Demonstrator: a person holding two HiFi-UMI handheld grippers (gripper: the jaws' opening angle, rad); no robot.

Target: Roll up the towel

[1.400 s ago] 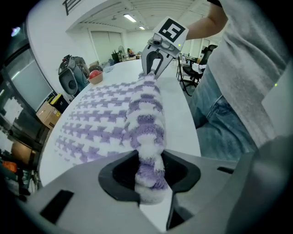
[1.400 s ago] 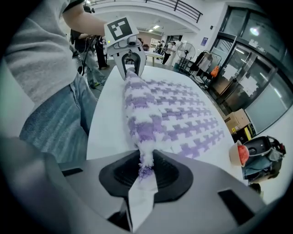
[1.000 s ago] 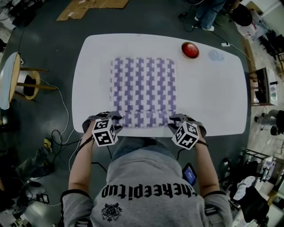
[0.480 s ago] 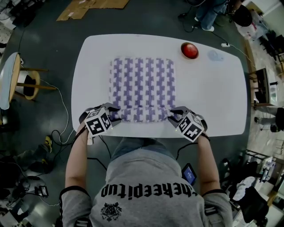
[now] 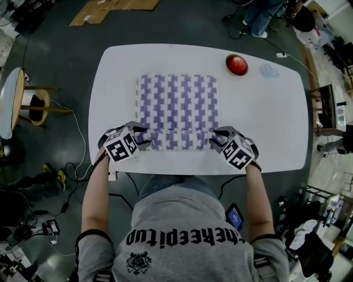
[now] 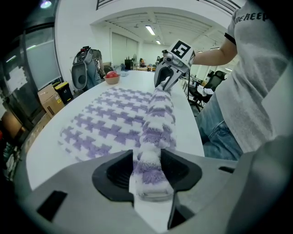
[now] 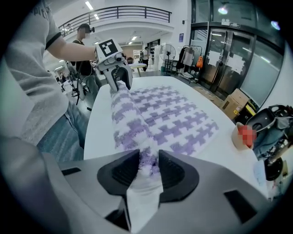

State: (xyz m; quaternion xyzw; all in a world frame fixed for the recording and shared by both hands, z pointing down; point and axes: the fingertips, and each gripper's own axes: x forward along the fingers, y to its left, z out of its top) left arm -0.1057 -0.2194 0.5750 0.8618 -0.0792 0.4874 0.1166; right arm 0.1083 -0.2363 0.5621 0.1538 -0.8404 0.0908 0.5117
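A purple-and-white patterned towel (image 5: pixel 177 102) lies flat on the white table (image 5: pixel 265 121), its near edge rolled into a thick tube (image 5: pixel 176 141). My left gripper (image 5: pixel 142 137) is shut on the tube's left end, my right gripper (image 5: pixel 216 139) on its right end. In the left gripper view the roll (image 6: pixel 155 132) runs from between the jaws (image 6: pixel 149 171) to the right gripper (image 6: pixel 167 75). The right gripper view shows the roll's end (image 7: pixel 132 123) squeezed between its jaws (image 7: pixel 147 169). Both pairs of jaws have just been opening, with the roll still between them.
A red bowl-like object (image 5: pixel 236 63) sits at the table's far right, beside a small pale patch (image 5: pixel 268 70). A round stool (image 5: pixel 14 99) stands left of the table. Cables lie on the dark floor, and a person (image 5: pixel 259 16) stands beyond the far edge.
Both grippers have moved away from the table's near edge, carrying the rolled edge further over the flat part. The flat part looks shorter and the roll thicker.
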